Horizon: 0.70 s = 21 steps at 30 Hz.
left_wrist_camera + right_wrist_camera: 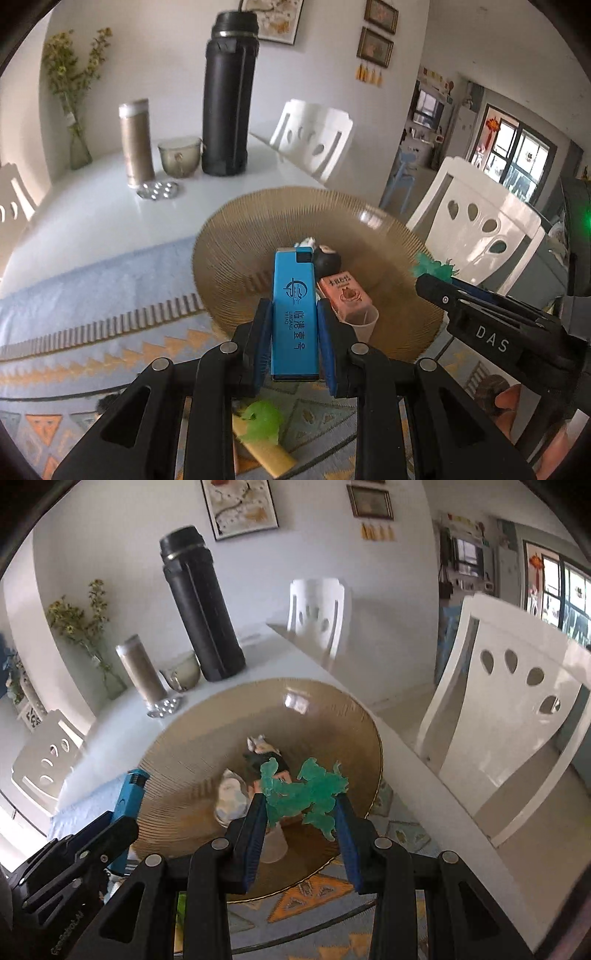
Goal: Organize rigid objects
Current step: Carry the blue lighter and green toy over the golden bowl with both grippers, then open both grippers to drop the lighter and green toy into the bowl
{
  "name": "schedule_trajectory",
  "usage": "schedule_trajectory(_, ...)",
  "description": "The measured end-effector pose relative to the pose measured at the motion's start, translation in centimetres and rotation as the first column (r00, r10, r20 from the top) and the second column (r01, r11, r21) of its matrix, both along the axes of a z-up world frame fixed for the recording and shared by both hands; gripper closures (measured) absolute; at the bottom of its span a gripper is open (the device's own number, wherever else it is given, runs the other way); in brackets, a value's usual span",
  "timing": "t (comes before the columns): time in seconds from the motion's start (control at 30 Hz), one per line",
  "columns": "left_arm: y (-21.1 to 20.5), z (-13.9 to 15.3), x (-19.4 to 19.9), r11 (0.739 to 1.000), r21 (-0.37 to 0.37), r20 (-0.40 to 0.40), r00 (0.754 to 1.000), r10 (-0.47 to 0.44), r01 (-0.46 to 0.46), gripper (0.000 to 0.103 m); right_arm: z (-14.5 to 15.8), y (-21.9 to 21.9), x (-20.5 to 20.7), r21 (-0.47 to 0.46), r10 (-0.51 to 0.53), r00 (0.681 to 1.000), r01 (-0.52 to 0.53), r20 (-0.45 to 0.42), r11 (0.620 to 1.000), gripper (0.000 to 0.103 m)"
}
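My left gripper [294, 314] is shut on a blue lighter [294, 302], holding it upright just before the near rim of a ribbed amber glass plate [236, 243]. The lighter also shows in the right wrist view [129, 794]. My right gripper [301, 801] is shut on a teal-green translucent figure [306, 790] above the plate [177, 775]; in the left wrist view it shows at the right [434, 267]. In the plate lie a pink carton [345, 295], a dark round toy [327, 258] and a small clear cup [364, 323].
A tall black flask [227, 99], a tan tumbler [136, 142], a glass bowl [180, 155] and a small metal dish [158, 190] stand at the table's back. A light-green piece [260, 424] and a yellow stick [269, 456] lie on the patterned mat. White chairs [506, 716] stand at the right.
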<state>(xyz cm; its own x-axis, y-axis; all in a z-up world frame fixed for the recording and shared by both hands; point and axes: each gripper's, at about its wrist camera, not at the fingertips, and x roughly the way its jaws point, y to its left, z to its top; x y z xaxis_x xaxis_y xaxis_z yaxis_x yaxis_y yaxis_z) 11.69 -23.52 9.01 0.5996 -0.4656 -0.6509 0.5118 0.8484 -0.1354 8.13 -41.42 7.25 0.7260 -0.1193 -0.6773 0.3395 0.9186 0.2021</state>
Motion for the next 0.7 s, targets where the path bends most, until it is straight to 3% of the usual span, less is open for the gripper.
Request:
schedule_trajectory(0.13, -0.3, -0.9, 0.9, 1.000, -0.010, -0.037, 0.999, -0.006, 0.005, 0.081, -1.0, -0.2, 0.8, -0.022, -0.012, 1.000, 0.012, -0.027, 1.000, 0.067)
schedule_trajectory(0.17, -0.1, -0.8, 1.1, 1.000, -0.023, -0.047, 0.999, -0.009, 0.008, 0.075, -1.1, -0.3, 0.9, -0.023, -0.015, 0.999, 0.014, -0.034, 1.000, 0.066)
schedule_trajectory(0.2, 0.2, -0.6, 1.2, 0.999, -0.034, -0.056, 0.998, -0.010, 0.009, 0.062, -1.1, -0.3, 1.0, -0.021, -0.018, 0.999, 0.017, -0.041, 1.000, 0.060)
schedule_trajectory(0.23, 0.9, -0.2, 1.1, 0.999, -0.050, -0.066, 0.998, -0.005, 0.002, 0.059, -0.9, -0.3, 0.9, -0.018, -0.024, 0.999, 0.024, -0.046, 1.000, 0.052)
schedule_trajectory(0.37, 4.0, 2.9, 0.1, 0.996, -0.079, -0.023, 0.999, 0.046, -0.048, 0.056, 1.7, 0.5, -0.9, -0.028, -0.023, 1.000, 0.023, 0.017, 0.999, 0.050)
schedule_trajectory(0.47, 7.4, 5.8, -1.9, 0.988, -0.121, 0.016, 0.995, 0.095, -0.093, 0.036, 4.2, 2.0, -3.4, -0.013, 0.021, 0.996, -0.020, 0.082, 1.000, 0.040)
schedule_trajectory(0.53, 10.0, 7.2, -4.2, 0.982, -0.143, 0.063, 0.988, 0.137, -0.127, 0.033, 5.3, 3.6, -5.4, -0.010, 0.080, 0.990, -0.079, 0.115, 0.997, 0.036)
schedule_trajectory(0.6, 11.9, 7.6, -6.2, 0.980, -0.105, 0.084, 0.981, 0.175, -0.166, 0.033, 5.2, 5.5, -7.3, -0.022, 0.145, 0.982, -0.143, 0.123, 0.989, 0.030)
schedule_trajectory(0.7, 15.4, 5.9, -9.7, 0.965, -0.066, 0.076, 0.963, 0.260, -0.255, 0.028, 2.9, 8.8, -10.0, -0.034, 0.233, 0.968, -0.230, 0.098, 0.973, 0.019)
